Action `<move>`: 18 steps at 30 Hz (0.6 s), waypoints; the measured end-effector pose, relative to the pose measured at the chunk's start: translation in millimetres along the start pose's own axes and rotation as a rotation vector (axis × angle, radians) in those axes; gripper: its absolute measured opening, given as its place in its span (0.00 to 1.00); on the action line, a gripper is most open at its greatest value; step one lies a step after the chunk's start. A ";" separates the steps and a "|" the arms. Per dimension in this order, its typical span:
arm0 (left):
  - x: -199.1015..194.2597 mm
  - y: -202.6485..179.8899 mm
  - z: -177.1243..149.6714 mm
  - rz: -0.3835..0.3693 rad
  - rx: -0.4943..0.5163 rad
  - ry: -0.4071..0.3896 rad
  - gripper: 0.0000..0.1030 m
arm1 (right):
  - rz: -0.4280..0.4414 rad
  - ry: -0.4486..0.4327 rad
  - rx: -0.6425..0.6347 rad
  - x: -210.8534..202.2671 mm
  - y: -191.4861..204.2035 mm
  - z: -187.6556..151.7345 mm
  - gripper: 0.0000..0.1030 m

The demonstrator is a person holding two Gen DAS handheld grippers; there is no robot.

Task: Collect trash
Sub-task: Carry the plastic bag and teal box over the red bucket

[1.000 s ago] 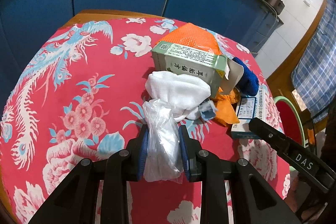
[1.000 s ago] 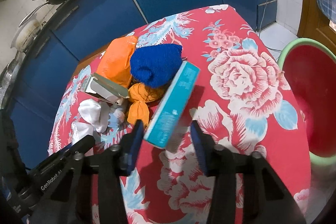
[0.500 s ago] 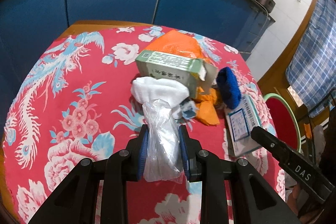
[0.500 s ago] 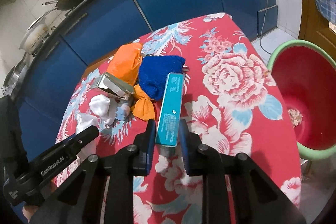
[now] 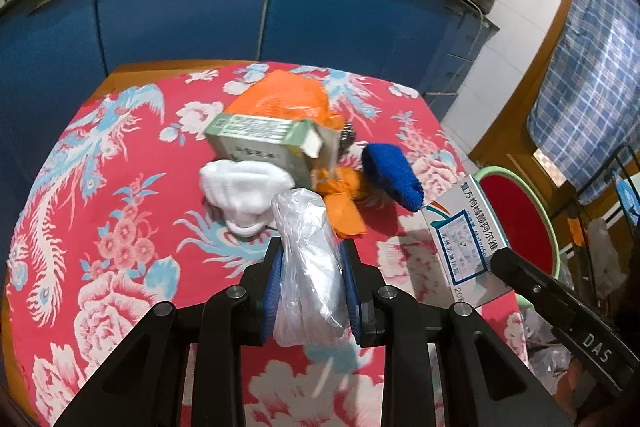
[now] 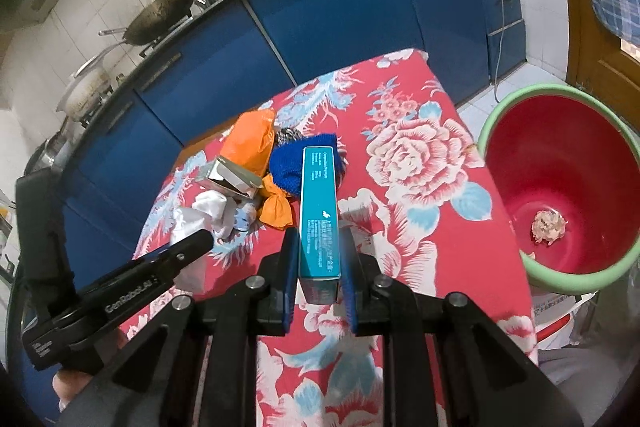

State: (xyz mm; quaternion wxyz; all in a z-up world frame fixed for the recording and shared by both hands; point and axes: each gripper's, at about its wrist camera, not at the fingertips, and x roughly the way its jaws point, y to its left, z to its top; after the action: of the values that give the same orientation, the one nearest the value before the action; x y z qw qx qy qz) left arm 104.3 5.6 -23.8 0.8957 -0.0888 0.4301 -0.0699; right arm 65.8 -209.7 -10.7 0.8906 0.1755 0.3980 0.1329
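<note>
My left gripper point(image 5: 311, 283) is shut on a clear plastic bag point(image 5: 308, 267), held above the red floral table point(image 5: 120, 227). My right gripper point(image 6: 319, 269) is shut on a teal box point(image 6: 319, 215), lifted off the table; the box also shows in the left wrist view point(image 5: 466, 247). Left on the table are a white cloth point(image 5: 244, 187), a green carton point(image 5: 264, 143), an orange bag point(image 5: 288, 99), an orange wrapper point(image 5: 344, 203) and a blue knitted piece point(image 5: 394, 177). A red bin with a green rim point(image 6: 560, 183) stands on the floor to the right, with a crumpled wad point(image 6: 548, 225) inside.
Blue kitchen cabinets point(image 5: 200, 7) run behind the table. A wooden door frame point(image 6: 592, 27) and a blue plaid curtain point(image 5: 592, 67) are at the right. Plastic bags point(image 5: 600, 255) lie on the floor near the bin.
My right gripper closed on the teal box and lifted it off the table. My left gripper rose and pulled back with the plastic bag, away from the pile.
</note>
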 end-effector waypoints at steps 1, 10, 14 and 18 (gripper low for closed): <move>-0.3 -3.6 0.5 -0.004 0.007 0.000 0.28 | 0.000 -0.008 0.001 -3.3 -1.2 0.0 0.21; -1.8 -33.9 3.6 -0.036 0.062 -0.005 0.28 | -0.007 -0.069 0.021 -30.5 -17.5 2.3 0.21; -1.2 -46.0 5.3 -0.053 0.086 -0.006 0.28 | -0.014 -0.082 0.032 -36.6 -25.1 3.4 0.21; 2.1 -53.3 6.4 -0.062 0.096 0.001 0.28 | -0.026 -0.080 0.046 -38.1 -33.7 3.3 0.21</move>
State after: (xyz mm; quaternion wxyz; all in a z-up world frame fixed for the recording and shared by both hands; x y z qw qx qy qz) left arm 108.0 -46.1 -9.7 0.8961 -0.0592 0.4237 -0.1183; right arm 46.9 -255.2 2.5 0.9032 0.1959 0.3672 0.1049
